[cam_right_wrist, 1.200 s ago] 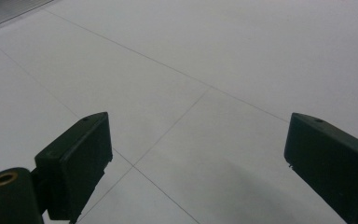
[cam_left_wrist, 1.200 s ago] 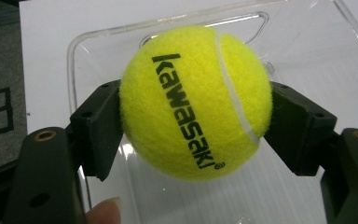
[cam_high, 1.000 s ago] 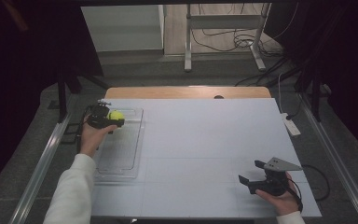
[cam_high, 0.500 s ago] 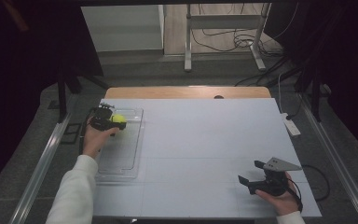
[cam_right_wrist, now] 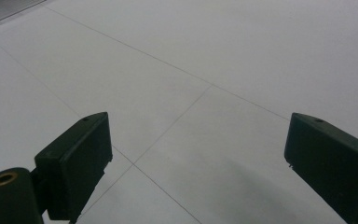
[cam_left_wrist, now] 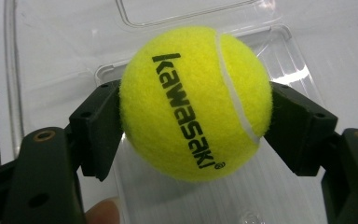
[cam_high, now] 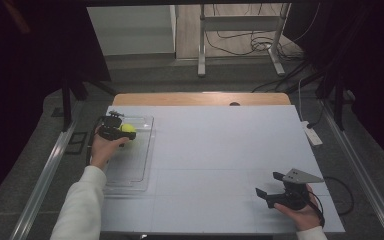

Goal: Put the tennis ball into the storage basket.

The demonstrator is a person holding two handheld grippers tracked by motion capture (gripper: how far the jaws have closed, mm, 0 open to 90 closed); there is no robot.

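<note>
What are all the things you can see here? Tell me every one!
tennis ball: one, yellow with black lettering, clamped between the left jaws above the tray
tray: one, clear plastic, at the table's left side
table: one, white top with a wooden far edge
power strip: one, white, at the table's right edge
metal stand: one, grey, on the floor beyond the table
left gripper: one, black, shut on the tennis ball
right gripper: one, black, jaws open above bare table, near right

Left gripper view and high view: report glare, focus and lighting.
Left gripper view: tennis ball sharp and evenly lit, with white glare streaks on the clear tray behind it. High view: white table bright, surrounding room dark, ball tiny.
</note>
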